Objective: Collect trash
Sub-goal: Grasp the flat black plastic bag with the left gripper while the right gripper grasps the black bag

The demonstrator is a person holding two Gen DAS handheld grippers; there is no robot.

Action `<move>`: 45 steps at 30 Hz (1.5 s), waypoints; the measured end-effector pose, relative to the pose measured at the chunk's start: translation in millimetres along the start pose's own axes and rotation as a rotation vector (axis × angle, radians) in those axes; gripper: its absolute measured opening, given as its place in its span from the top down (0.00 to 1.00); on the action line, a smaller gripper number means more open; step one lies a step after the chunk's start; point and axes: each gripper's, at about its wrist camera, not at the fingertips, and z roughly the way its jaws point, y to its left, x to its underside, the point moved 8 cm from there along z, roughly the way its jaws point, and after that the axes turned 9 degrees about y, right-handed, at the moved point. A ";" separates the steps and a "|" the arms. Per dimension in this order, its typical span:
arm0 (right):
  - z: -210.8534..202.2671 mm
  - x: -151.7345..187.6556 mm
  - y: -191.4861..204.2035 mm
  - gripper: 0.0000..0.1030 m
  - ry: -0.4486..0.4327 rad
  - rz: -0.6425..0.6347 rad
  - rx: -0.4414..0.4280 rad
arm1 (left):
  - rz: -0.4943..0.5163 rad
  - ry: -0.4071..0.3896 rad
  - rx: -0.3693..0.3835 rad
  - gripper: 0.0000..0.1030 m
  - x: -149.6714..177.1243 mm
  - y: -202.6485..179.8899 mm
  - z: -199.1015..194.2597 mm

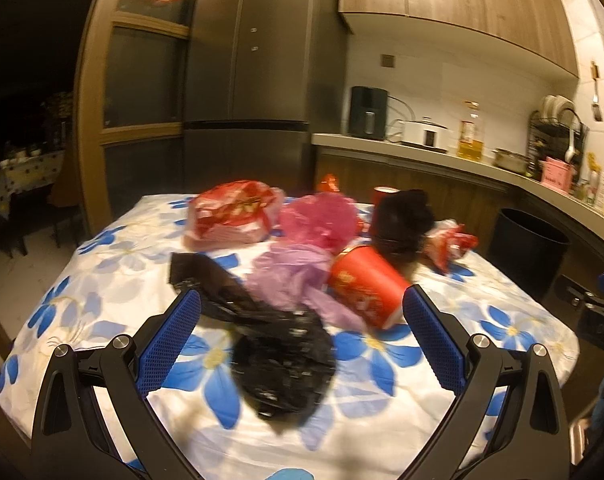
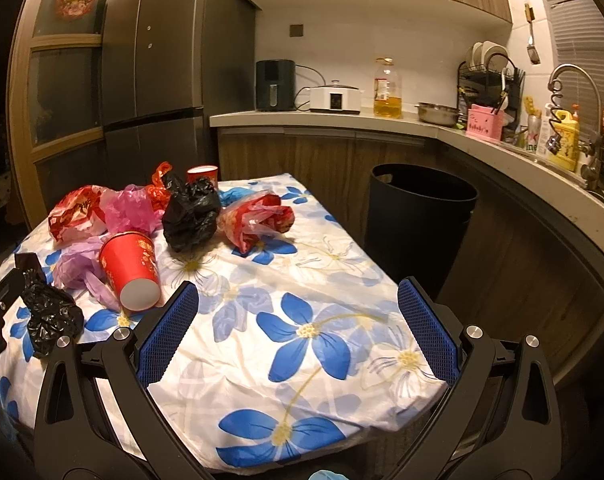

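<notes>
Blue pads stand wide apart on both my grippers, and neither pinches anything. My left gripper (image 1: 302, 356) hovers over the near black plastic bag (image 1: 285, 364), a crumpled wad lying on the flowered tablecloth (image 1: 101, 304) between my spread fingers; whether a pad touches it I cannot tell, the wad being blurred. My right gripper (image 2: 297, 332) hangs over a bare stretch of cloth at the table's near right corner, with nothing between its fingers.

Beyond the black wad lie a lilac bag (image 1: 289, 276) and a red paper cup (image 1: 366, 288) tipped on its side. In the right wrist view its long axis runs from the far table toward me, the open mouth facing me and slightly right, the base toward the heap. Behind it sit a pink bag (image 1: 322, 220), a red printed bag (image 1: 229, 216), a bigger black bag (image 2: 191, 216), a second red bag (image 2: 257, 220) and an upright red cup (image 2: 202, 174). The black trash bin (image 2: 420, 216) stands on the floor just beyond the table's right edge, mouth open upward.

I judge the collecting barely begun: the heap is all on the table. The step in hand looks like the first pick, the near black wad. Next I need to lower the left fingers around it, close until the film bunches firmly, then carry it right over the bin.
</notes>
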 end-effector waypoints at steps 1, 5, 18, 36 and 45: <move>3.2 -0.2 2.3 0.05 0.001 -0.003 -0.010 | -0.007 0.006 -0.008 0.05 0.5 3.8 3.2; 13.7 -0.8 14.9 0.05 0.004 -0.020 -0.058 | -0.026 0.036 -0.022 0.05 5.7 15.3 18.2; 41.5 -3.8 56.1 0.06 0.011 -0.065 -0.214 | -0.066 0.182 -0.015 0.33 36.8 30.5 66.6; 109.5 -30.3 56.6 0.48 0.068 -0.026 -0.293 | -0.071 0.071 0.035 0.85 10.8 27.9 31.3; 159.9 -70.6 32.8 0.49 0.073 0.079 -0.249 | -0.060 0.003 0.028 0.85 -22.4 19.4 29.8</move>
